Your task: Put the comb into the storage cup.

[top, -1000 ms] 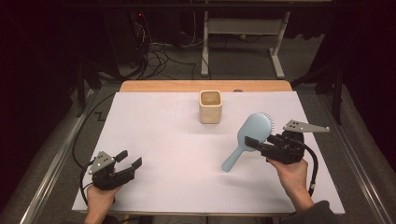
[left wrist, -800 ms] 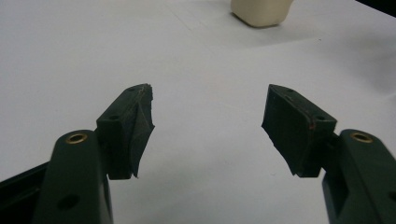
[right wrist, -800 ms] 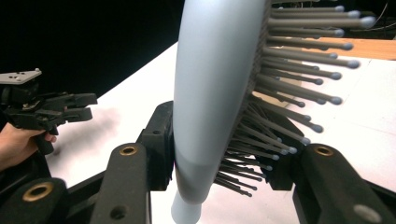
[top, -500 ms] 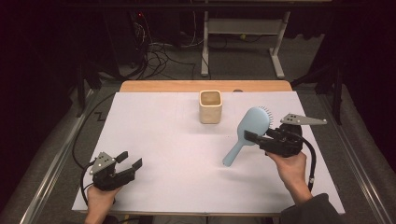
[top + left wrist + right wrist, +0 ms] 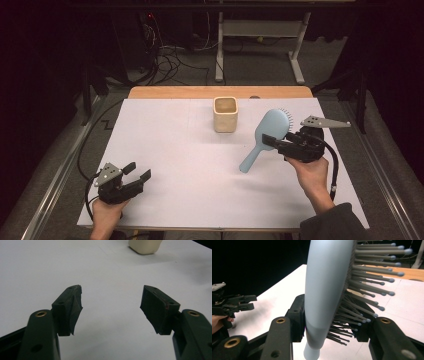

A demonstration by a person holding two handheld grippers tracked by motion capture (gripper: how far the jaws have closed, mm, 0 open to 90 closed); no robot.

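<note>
the right gripper (image 5: 274,141), at the right of the high view, is clamped on the light blue plastic hairbrush (image 5: 266,134), raised over the white table (image 5: 190,150). at lower left, the left gripper (image 5: 139,172) has its jaws apart, with nothing between.

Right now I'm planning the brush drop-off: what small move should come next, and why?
Probably carry the hairbrush toward the beige cup: the right gripper clamps it above the table, handle angled down, and the cup stands open nearby.
</note>
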